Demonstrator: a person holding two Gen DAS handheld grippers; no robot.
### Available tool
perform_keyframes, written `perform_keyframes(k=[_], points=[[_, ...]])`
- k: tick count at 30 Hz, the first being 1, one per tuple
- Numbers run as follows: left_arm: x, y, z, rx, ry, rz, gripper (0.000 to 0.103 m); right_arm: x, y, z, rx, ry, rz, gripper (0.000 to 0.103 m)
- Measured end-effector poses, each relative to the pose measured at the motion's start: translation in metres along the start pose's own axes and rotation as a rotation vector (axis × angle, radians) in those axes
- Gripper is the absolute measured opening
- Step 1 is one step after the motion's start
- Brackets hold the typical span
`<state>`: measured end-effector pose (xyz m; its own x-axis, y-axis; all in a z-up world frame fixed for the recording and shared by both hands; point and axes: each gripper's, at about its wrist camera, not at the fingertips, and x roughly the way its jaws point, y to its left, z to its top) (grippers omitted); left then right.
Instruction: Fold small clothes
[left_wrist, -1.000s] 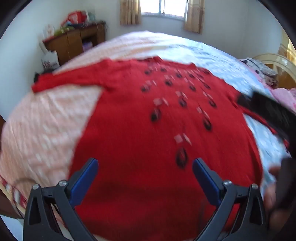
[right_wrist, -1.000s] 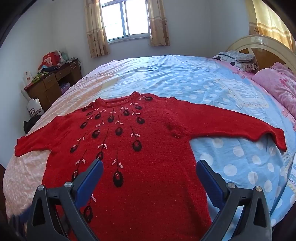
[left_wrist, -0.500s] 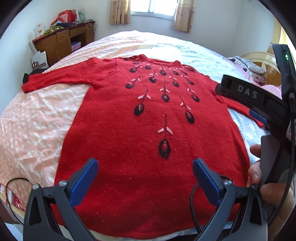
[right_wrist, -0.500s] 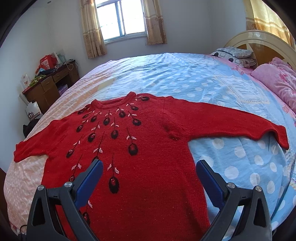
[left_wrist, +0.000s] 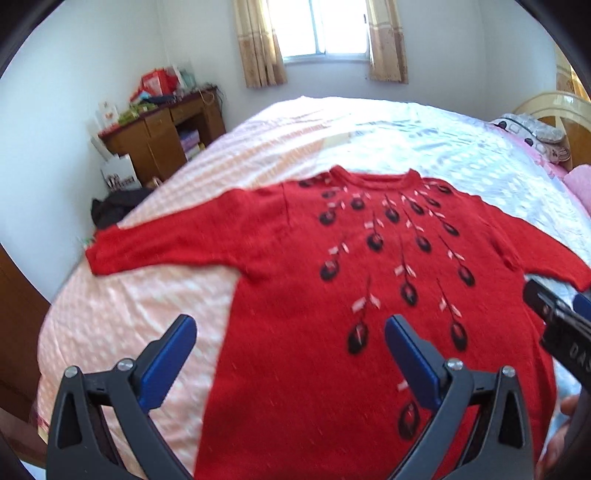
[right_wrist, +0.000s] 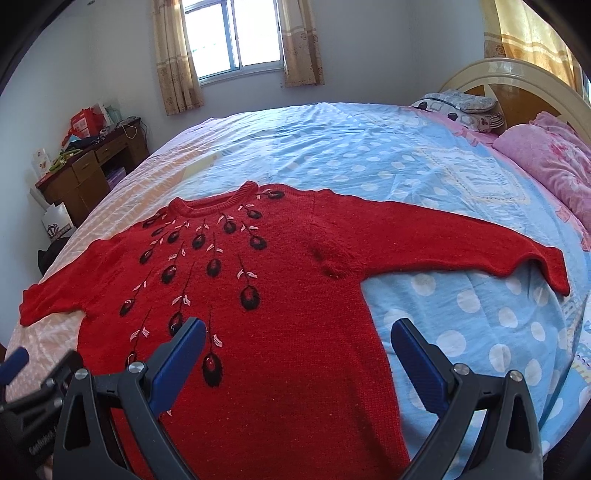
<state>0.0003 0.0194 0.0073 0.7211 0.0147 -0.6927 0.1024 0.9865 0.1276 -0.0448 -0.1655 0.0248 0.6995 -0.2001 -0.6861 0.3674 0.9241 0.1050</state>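
The red knitted sweater with dark embroidered drops (right_wrist: 295, 295) lay spread flat, front up, on the dotted pink-and-blue bedsheet (right_wrist: 461, 306); both sleeves were stretched out. The left gripper (left_wrist: 290, 354) and right gripper (right_wrist: 299, 354) hovered over its hem, jaws apart and empty; the knit looked soft, limp and fairly heavy, so a cuff or hem corner seemed the surest hold.

Bed (right_wrist: 369, 155) spreads ahead of my tool, cover pale blue with white dots on the right, pinkish-white on the left. Far ahead on the back wall: window (right_wrist: 236, 37) with tan curtains (right_wrist: 177, 59) either side. Ahead-left against the wall: wooden desk (left_wrist: 162, 136), cluttered, red box (left_wrist: 157, 81) on top; white paper bag (left_wrist: 120, 173) leans at its foot, dark bundle (left_wrist: 114, 210) on the floor nearer me. Ahead-right: cream headboard (right_wrist: 517, 81), patterned pillow (right_wrist: 458, 103) touching it, pink quilt (right_wrist: 554, 162) just beside.
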Motion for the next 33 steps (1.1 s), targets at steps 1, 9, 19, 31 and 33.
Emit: perform_keyframes(k=[1, 9, 19, 31, 33], points=[[0.001, -0.002, 0.003, 0.01, -0.005, 0.01, 0.103, 0.0, 0.0, 0.0, 0.0, 0.001, -0.002, 0.101], [0.003, -0.013, 0.003, 0.043, 0.006, 0.011, 0.103, 0.002, 0.0, 0.0, 0.0, 0.012, -0.011, 0.101], [0.003, -0.018, 0.002, 0.05, 0.005, 0.021, 0.103, 0.003, 0.005, -0.002, -0.012, 0.014, -0.018, 0.101], [0.008, -0.02, 0.0, 0.042, 0.01, 0.017, 0.103, 0.006, 0.007, -0.002, -0.017, 0.017, -0.019, 0.101], [0.009, -0.019, 0.0, 0.039, 0.01, 0.016, 0.103, 0.006, 0.006, -0.002, -0.016, 0.015, -0.019, 0.101]])
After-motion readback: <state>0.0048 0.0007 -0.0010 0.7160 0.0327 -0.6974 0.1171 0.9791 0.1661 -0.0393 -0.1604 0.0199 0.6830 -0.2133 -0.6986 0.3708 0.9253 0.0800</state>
